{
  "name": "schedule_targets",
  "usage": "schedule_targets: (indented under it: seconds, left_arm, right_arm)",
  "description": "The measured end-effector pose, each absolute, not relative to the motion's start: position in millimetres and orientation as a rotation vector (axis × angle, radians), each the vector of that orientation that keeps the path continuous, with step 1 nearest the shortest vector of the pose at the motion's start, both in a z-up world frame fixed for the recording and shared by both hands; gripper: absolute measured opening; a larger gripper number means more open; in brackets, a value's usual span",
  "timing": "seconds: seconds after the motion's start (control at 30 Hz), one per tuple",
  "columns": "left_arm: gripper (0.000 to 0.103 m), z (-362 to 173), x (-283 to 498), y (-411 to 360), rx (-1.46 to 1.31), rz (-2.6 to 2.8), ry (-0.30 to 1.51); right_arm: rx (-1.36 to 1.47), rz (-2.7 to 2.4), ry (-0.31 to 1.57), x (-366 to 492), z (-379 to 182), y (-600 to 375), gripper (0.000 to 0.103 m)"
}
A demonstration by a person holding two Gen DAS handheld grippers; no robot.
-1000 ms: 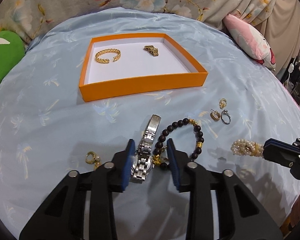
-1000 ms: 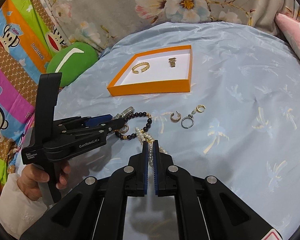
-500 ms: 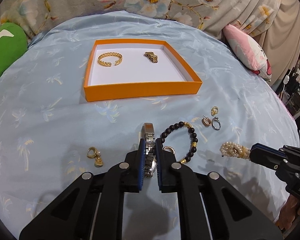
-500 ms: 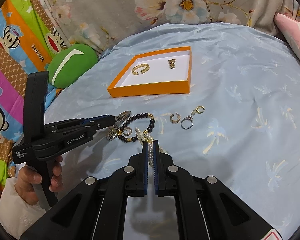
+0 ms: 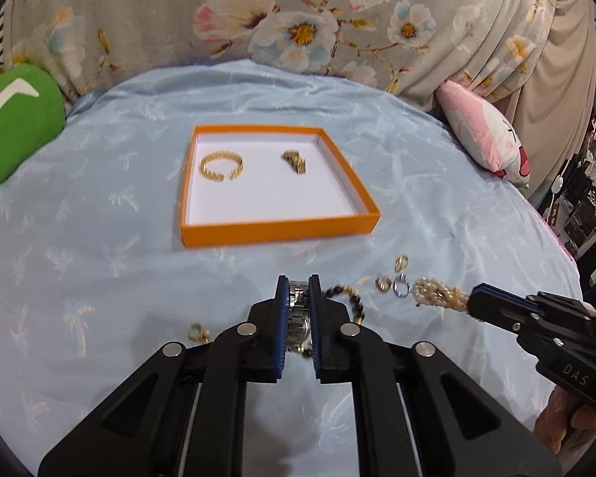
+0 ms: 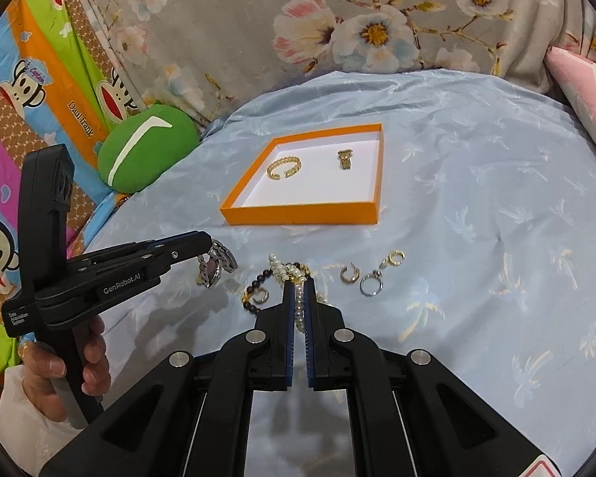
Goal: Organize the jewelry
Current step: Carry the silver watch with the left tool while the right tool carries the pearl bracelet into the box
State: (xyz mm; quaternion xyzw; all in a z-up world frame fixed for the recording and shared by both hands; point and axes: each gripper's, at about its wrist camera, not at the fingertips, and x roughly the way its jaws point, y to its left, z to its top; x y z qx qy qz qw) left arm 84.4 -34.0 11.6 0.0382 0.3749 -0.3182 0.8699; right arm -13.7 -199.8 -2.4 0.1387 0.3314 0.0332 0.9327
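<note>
left wrist: my left jaws (image 5: pixel 298 294) clamped on the silver watch (image 5: pixel 298 310) – lifted off the blue bedspread (image 5: pixel 99 278), short of the orange tray (image 5: pixel 278 230) | right wrist: my right jaws (image 6: pixel 298 294) pinch the pearl bracelet (image 6: pixel 296 298) – raised above the bead bracelet (image 6: pixel 254 298)

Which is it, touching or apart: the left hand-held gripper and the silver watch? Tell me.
Touching. In the left wrist view, the left hand-held gripper has its blue pads clamped on the silver watch band, with no gap on either side.
</note>
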Motion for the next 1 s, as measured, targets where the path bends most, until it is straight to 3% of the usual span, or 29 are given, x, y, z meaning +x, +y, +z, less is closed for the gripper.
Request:
schedule_targets:
  seconds: [0.4, 1.0]
  left_arm:
    - [0.009, 49.8, 153.5, -58.4, 0.096, -0.608, 0.696]
    - [0.009, -15.7, 234.5, -83.0, 0.075, -0.546, 0.802]
  right_arm:
    - [0.230, 0.030, 0.614, 83.5, 28.9, -217.6, 0.004]
    - [0.258, 0.005, 0.745, 176.0, -37.0, -227.1, 0.004]
